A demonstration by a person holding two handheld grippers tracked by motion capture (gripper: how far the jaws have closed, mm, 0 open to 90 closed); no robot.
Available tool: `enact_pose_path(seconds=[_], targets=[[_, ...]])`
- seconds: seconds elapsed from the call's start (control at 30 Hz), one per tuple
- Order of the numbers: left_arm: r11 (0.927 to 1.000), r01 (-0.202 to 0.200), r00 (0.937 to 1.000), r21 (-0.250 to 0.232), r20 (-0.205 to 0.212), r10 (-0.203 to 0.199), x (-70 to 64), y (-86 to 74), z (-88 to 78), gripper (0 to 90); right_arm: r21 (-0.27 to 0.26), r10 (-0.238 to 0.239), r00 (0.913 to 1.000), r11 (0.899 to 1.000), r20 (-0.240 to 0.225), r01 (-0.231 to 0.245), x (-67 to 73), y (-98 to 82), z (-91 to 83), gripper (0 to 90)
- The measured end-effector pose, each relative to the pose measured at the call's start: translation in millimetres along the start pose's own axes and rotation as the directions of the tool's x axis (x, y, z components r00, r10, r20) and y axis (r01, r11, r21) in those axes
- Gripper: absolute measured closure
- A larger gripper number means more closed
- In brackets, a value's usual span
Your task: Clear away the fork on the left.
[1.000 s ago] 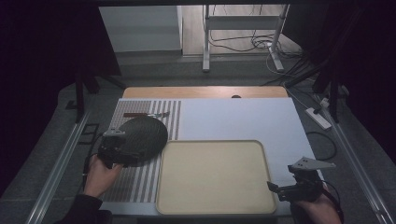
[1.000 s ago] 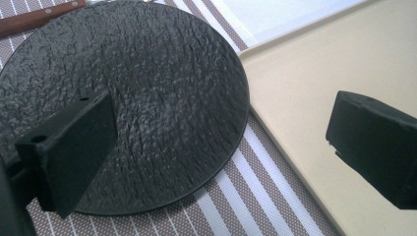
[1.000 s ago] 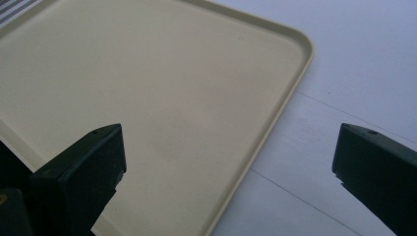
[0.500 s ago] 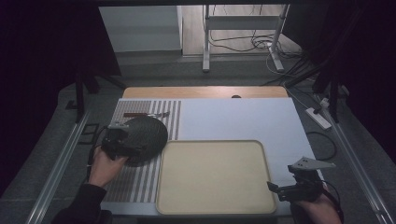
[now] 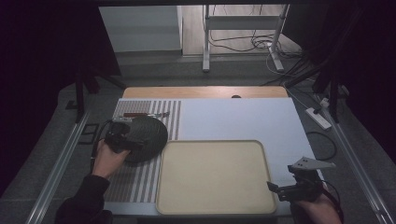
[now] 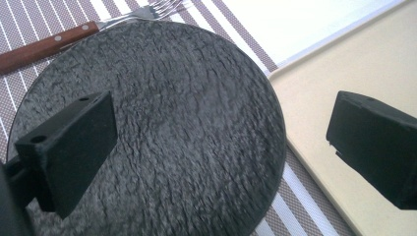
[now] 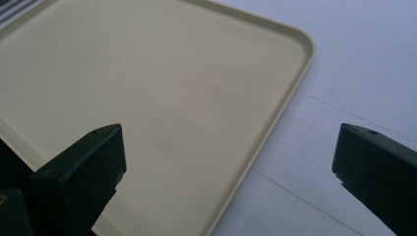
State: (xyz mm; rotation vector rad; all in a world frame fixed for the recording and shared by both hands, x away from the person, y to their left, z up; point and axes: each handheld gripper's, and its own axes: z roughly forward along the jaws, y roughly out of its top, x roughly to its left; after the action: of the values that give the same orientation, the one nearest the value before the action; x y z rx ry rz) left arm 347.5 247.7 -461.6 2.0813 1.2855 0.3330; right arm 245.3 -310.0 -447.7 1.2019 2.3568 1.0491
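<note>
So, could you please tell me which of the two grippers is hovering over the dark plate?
The left gripper, jaws open, is over the dark round plate on the striped mat; the right gripper sits by the beige tray's near right corner.

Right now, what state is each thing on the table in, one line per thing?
Left hand-held gripper: open, jaws spread over the plate.
Right hand-held gripper: open, over the tray's near right corner.
Dark slate plate: bare, flat on the striped mat.
Beige tray: empty.
Fork: lying flat beyond the plate.
</note>
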Motion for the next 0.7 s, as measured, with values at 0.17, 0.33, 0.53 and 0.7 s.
enact_pose_path(seconds=[0.17,0.33,0.53,0.7], targets=[[1.0000,-0.007,1.0000,0.001,-0.003,0.007,3.9,5.9,5.8,0.0,-0.001,0.001,1.0000,1.000,-0.001,-0.001,-0.1,-0.1,-0.1,0.3],[1.0000,-0.008,1.0000,0.000,-0.006,0.008,7.7,11.7,11.0,0.0,-0.001,0.002,1.0000,1.000,-0.003,-0.002,-0.2,0.0,0.0,0.3],[0.9998,-0.017,0.9998,0.009,-0.008,0.017,12.0,19.5,19.5,0.0,0.000,0.002,1.0000,1.000,-0.005,-0.002,-0.3,0.0,0.0,0.3],[0.9999,-0.013,0.9999,0.011,-0.006,0.013,16.4,25.4,25.3,0.0,-0.001,0.002,1.0000,1.000,-0.006,-0.002,-0.5,-0.1,0.0,0.3]])
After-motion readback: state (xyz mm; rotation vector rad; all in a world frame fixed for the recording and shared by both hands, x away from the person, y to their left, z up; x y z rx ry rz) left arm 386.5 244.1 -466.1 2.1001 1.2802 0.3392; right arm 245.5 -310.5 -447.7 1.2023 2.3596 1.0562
